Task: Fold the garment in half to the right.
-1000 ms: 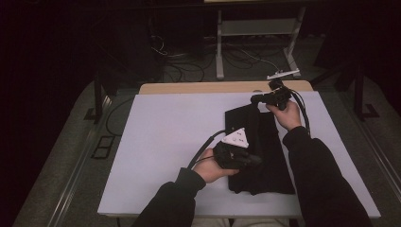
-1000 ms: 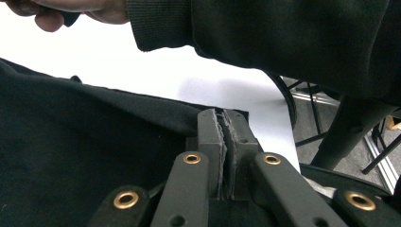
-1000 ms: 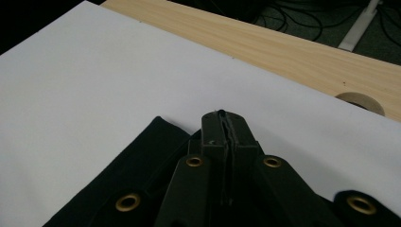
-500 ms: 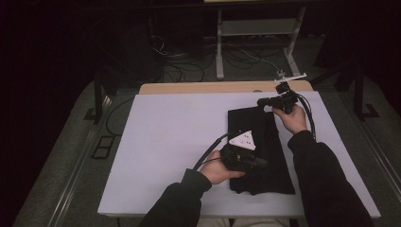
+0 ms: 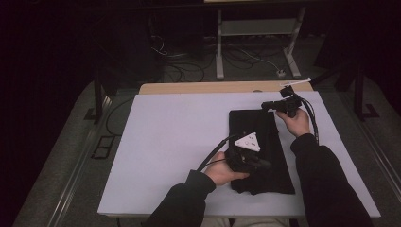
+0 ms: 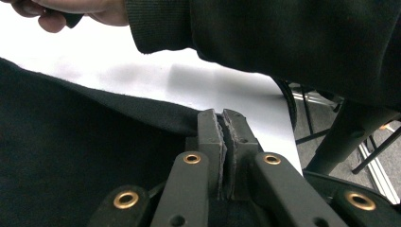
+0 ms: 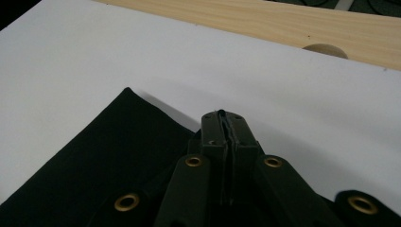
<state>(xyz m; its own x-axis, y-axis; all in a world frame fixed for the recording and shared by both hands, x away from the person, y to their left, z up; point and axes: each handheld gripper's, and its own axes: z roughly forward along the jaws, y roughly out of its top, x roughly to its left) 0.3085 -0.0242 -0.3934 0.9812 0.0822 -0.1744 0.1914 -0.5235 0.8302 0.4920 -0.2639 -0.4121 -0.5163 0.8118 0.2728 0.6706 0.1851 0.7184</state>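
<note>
1. White table sheet carries a folded black cloth garment at its right-centre.
2. Left gripper clamps the near right edge; right gripper clamps the far right corner.
3. Judged progress: garment flattened; next fold pending.

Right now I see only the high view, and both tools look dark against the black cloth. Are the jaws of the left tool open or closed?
Observer: In the left gripper view the left tool is shut, with its pads together, at the edge of the black cloth.
Operator: And the right one?
Observer: The right gripper view shows the right tool shut as well, with its tips just past the cloth's edge.
Operator: Does either one pinch the cloth?
Observer: I cannot tell. The cloth corner near the right tool lies flat on the white sheet.
</note>
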